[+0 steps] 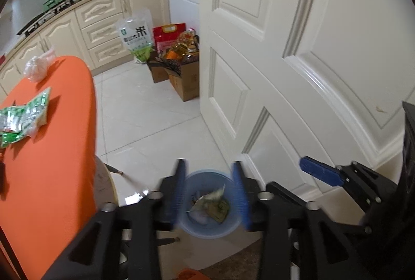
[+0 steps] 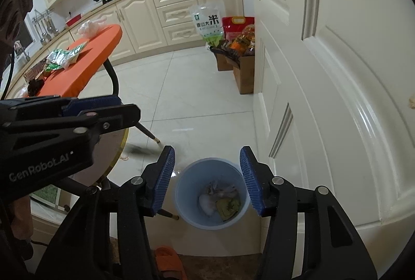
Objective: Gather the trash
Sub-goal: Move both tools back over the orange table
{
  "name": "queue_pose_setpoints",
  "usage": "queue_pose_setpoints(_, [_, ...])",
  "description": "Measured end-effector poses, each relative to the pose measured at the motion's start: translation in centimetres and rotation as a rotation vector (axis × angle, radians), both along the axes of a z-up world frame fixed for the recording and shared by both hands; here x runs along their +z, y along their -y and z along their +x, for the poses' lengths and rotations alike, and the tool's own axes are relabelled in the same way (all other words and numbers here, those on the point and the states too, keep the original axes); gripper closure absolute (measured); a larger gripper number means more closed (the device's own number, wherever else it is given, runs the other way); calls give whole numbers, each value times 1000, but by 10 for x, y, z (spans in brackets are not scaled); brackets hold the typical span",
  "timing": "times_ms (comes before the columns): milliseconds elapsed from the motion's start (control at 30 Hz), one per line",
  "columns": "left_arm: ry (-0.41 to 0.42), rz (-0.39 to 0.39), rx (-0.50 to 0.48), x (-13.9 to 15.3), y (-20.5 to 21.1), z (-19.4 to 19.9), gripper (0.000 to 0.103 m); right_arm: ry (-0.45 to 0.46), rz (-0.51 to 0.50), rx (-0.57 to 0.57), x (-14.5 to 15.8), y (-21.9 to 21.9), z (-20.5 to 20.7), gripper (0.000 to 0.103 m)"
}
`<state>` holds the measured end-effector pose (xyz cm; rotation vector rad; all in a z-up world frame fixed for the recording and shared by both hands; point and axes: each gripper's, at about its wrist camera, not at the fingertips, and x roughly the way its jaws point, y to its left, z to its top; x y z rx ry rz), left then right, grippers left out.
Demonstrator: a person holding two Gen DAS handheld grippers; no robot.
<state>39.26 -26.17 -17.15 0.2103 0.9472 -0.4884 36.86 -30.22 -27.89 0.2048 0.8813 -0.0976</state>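
A light blue bin (image 1: 207,232) stands on the white floor by the door, holding crumpled white trash (image 2: 207,202) and a green wrapper (image 2: 228,207). My left gripper (image 1: 209,166) hangs above it, open, with nothing between its blurred blue pads. My right gripper (image 2: 207,150) is also above the bin (image 2: 181,191), open and empty. One of the right gripper's pads (image 1: 319,173) shows at the right of the left wrist view. On the orange table (image 1: 57,150) lie green and silver wrappers (image 1: 23,119) and a clear plastic bag (image 1: 39,67).
A white panelled door (image 1: 298,59) stands close on the right of the bin. Dark table legs (image 2: 147,131) reach the floor to its left. Cardboard boxes with oil bottles (image 2: 241,67) and rice bags (image 2: 207,20) sit by the cream cabinets. An orange slipper (image 2: 168,261) lies near the bottom edge.
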Motion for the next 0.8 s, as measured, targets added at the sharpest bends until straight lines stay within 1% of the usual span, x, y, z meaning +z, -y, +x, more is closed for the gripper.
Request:
queue_pose_setpoints(33, [10,-4,4,1,-1,-2,53,1,0,-1,1,1,0,52])
queue_pose_setpoints(133, [53,-9,21,12,-4,-12,46,4,-4,-1,7,-2,-2,51])
queue_pose_setpoints(267, [85,-17,26,22,-17,-34,45,20,-5,6,19,-9,-7,48])
queue_pose_setpoints(367, [111,-20,44,34,-32,-51,44,38,-7,15,29,-18,-12,48])
queue_pose_setpoints(400, [132,-23,58,40,-39,-60,44,46,-9,20,34,-22,-14,48])
queue_pose_setpoints(533, [194,-25,108,58,-68,-89,36,89,-6,51,54,-38,-26,45])
queue_pose_setpoints(600, [231,-32,150,69,-84,-106,35,115,-3,67,65,-44,-30,45])
queue_pose_setpoints(700, [255,-55,180,80,-101,-128,30,143,1,96,80,-54,-37,45])
queue_pose_setpoints(733, [261,-61,190,81,-105,-135,26,157,-1,107,86,-59,-40,42])
queue_pose_setpoints(767, [268,-63,203,84,-112,-141,22,162,-3,110,91,-62,-41,35])
queue_pose_setpoints(800, [277,-62,220,86,-119,-148,20,173,-9,110,97,-67,-44,33])
